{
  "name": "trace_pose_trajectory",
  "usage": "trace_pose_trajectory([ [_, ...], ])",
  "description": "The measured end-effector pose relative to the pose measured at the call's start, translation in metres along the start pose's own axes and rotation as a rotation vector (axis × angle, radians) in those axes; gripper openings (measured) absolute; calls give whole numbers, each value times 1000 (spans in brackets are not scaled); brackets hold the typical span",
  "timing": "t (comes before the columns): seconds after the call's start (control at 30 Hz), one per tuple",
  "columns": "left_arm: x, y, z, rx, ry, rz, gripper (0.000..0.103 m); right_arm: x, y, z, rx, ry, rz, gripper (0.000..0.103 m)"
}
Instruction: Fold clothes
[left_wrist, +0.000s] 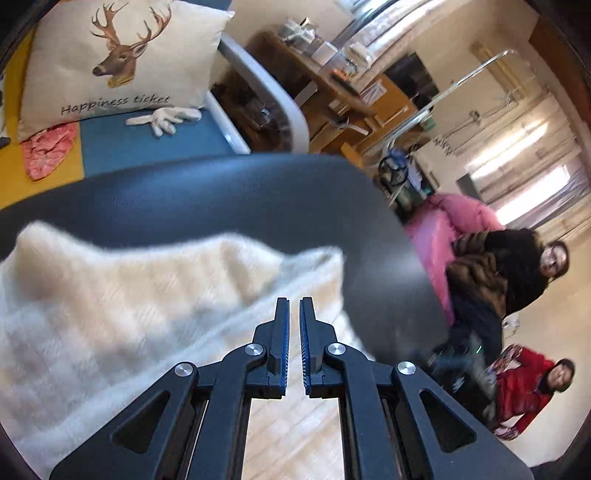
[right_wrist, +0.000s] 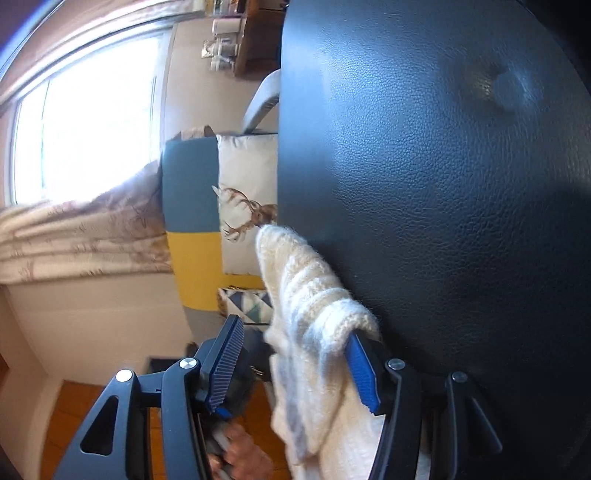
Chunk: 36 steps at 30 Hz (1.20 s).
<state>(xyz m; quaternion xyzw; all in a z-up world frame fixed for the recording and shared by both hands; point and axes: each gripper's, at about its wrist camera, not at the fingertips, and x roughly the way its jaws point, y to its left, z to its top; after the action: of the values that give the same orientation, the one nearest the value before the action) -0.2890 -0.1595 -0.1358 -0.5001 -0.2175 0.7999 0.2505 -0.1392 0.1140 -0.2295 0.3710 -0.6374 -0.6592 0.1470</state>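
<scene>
A cream knit sweater (left_wrist: 110, 314) lies on a round black leather surface (left_wrist: 221, 199). In the left wrist view my left gripper (left_wrist: 294, 306) hovers just above the sweater's right part, its blue pads a narrow gap apart with nothing pinched between them. In the right wrist view the same sweater (right_wrist: 306, 288) hangs along the edge of the black surface (right_wrist: 443, 184). My right gripper (right_wrist: 291, 328) stands wide open. A fold of the knit drapes over its right finger (right_wrist: 364, 373), while the left finger (right_wrist: 229, 350) is clear of the cloth.
Behind the black surface is a blue and yellow sofa (left_wrist: 147, 144) with a deer pillow (left_wrist: 118, 62), a white glove (left_wrist: 166, 118) and a pink-red cloth (left_wrist: 48, 151). Two people (left_wrist: 517, 280) are at the right by a pink duvet (left_wrist: 454, 218). A hand (right_wrist: 240, 454) is low in the right wrist view.
</scene>
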Motion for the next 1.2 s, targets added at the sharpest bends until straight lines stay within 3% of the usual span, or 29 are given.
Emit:
trace_pose_trajectory([
  [0.1,17,-3,16,23,83,-18,30,0,-1,1,-17,19,-21,56],
  [0.2,34,-8,27,82,166,30,30,0,1,3,-28,40,-39,56],
  [0.33,47,-14,32,143,239,9,30,-1,-3,4,-31,62,-40,55],
  [0.6,65,-29,19,270,257,88,32,4,1,5,-59,75,-43,55],
  [0.63,65,-31,16,284,244,101,26,4,1,4,-64,75,-44,55],
  [0.7,58,-38,12,326,191,131,3,4,2,4,-79,74,-46,55],
  [0.9,45,-44,14,348,163,82,0,5,7,0,-127,70,-72,55],
  [1.03,55,-35,21,370,230,129,20,4,7,2,-108,83,-77,55],
  [1.1,55,-27,25,346,241,118,28,4,6,3,-106,91,-75,55],
  [1.2,53,-15,32,305,243,97,33,4,7,4,-114,101,-77,55],
])
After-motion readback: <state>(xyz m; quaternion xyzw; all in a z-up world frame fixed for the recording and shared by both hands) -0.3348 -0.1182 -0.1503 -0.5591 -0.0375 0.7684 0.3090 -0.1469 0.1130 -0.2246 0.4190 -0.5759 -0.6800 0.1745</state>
